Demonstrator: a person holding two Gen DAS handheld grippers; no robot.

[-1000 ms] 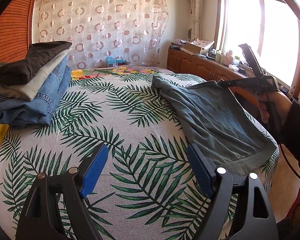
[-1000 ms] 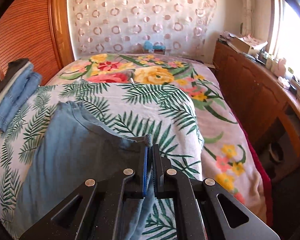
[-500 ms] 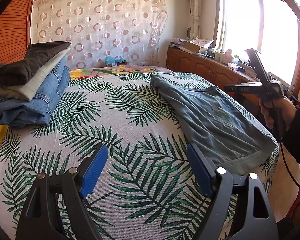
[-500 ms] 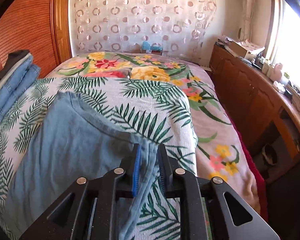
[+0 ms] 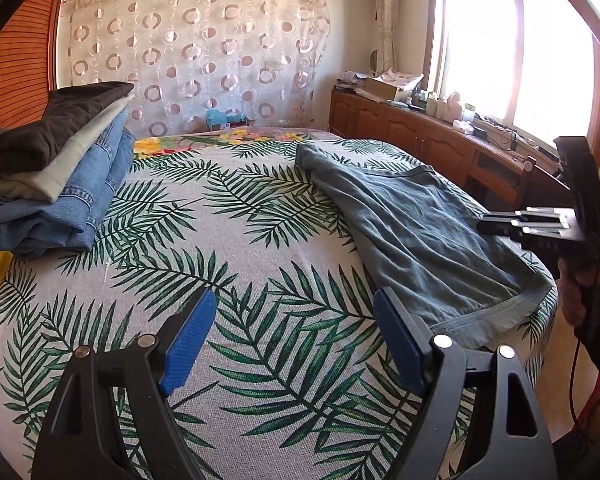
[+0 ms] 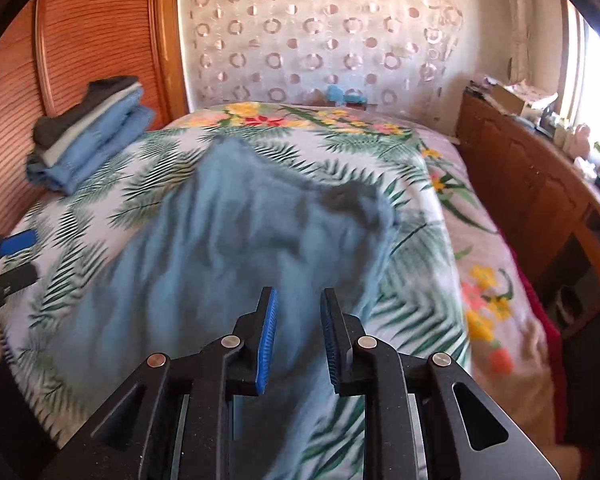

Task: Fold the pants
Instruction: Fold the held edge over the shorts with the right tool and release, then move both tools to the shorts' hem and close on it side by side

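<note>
The blue-grey pants (image 5: 416,224) lie flat on the palm-leaf bedspread (image 5: 236,240), near the bed's right side; they also show in the right wrist view (image 6: 236,248), blurred. My left gripper (image 5: 296,332) is open and empty, low over the bedspread, left of the pants' near hem. My right gripper (image 6: 298,320) is open with nothing between its pads, just above the pants' near edge. It shows from the side in the left wrist view (image 5: 488,226), over the pants' right edge.
A stack of folded clothes (image 5: 56,176) sits at the bed's left by the wooden headboard (image 6: 92,40); it also shows in the right wrist view (image 6: 88,132). A wooden cabinet (image 5: 420,140) with clutter runs under the window on the right.
My right gripper has opened and let go of the pants' edge, then drawn back toward the near end of the pants. The pants now lie flat. My left gripper stayed put.
</note>
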